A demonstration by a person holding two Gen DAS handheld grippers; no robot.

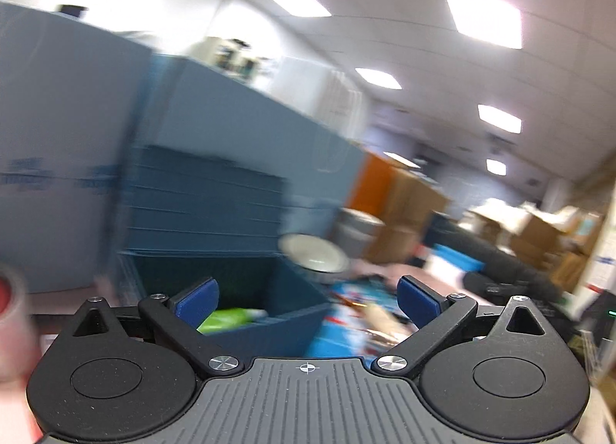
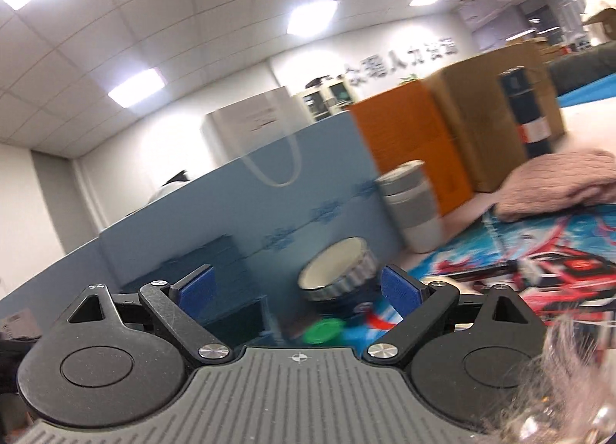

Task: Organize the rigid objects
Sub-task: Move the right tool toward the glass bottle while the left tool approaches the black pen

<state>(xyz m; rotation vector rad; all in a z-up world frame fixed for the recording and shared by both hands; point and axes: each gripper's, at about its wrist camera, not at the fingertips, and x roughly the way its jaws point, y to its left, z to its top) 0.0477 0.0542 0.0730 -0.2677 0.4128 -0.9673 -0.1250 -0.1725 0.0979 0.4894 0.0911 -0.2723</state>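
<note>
Left wrist view: left gripper wide open, empty; blue bin just ahead, a green item inside; round tin right of the bin.
Right wrist view: right gripper wide open, empty; round tin between its fingers' line, right of the blue bin; green lid below the tin.
Step (judged): approach, nothing grasped.
Next move: steady and centre on the tin before closing.

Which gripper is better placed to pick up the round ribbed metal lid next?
Probably the right gripper: open, with the round ribbed metal lid close ahead between its blue fingers. The left gripper, open too, faces the dark blue storage bin; the lid lies farther off.
</note>
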